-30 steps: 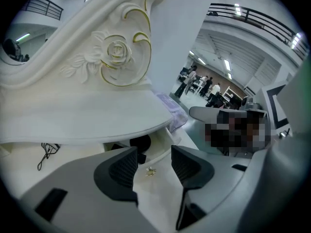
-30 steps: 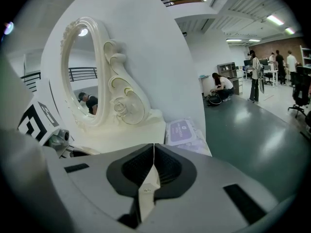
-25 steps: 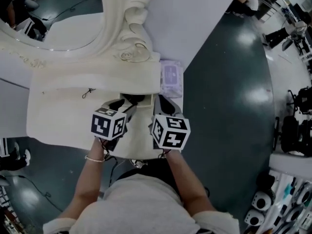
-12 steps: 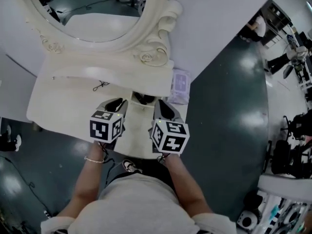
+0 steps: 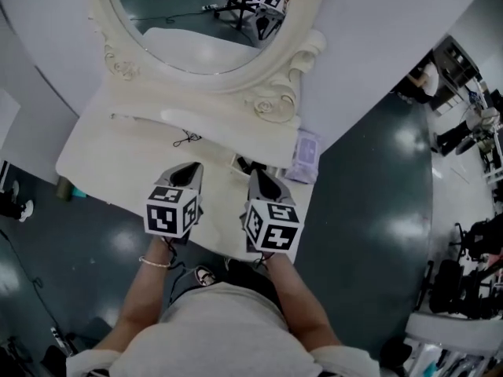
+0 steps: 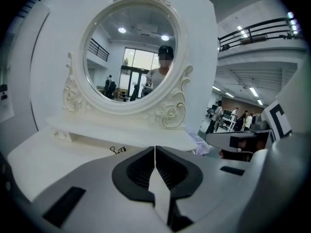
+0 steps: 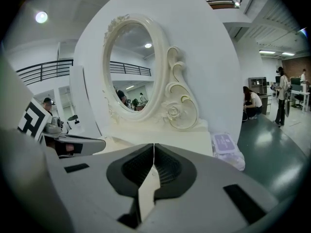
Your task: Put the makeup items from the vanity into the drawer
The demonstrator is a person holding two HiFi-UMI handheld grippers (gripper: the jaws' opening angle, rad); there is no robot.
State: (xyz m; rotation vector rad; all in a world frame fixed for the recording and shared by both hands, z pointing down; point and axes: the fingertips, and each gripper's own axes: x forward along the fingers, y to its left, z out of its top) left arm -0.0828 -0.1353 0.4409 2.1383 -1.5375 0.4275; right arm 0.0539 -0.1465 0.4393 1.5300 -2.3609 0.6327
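Observation:
The white vanity (image 5: 102, 171) carries an oval mirror (image 5: 204, 22) on a raised shelf (image 5: 212, 120). A small black wire item (image 5: 187, 138) lies on the top below the shelf, also visible in the left gripper view (image 6: 117, 150). A purple packet (image 5: 305, 154) sits at the vanity's right end and appears in the right gripper view (image 7: 224, 143). My left gripper (image 5: 189, 168) (image 6: 155, 149) has just been closing and is shut with nothing between its jaws. My right gripper (image 5: 257, 174) (image 7: 153, 147) is beside it, shut and empty. A dark thing (image 5: 250, 166) lies between the tips; I cannot tell what it is.
Dark glossy floor (image 5: 369, 210) surrounds the vanity. A white wall panel (image 5: 393, 22) stands behind the mirror. Office chairs and people show in the mirror and far right. The person's arms and torso fill the lower middle of the head view.
Both grippers have drawn back from the shelf edge toward the person. The left jaws have closed on nothing. The head view has tilted up, so more of the mirror shows.

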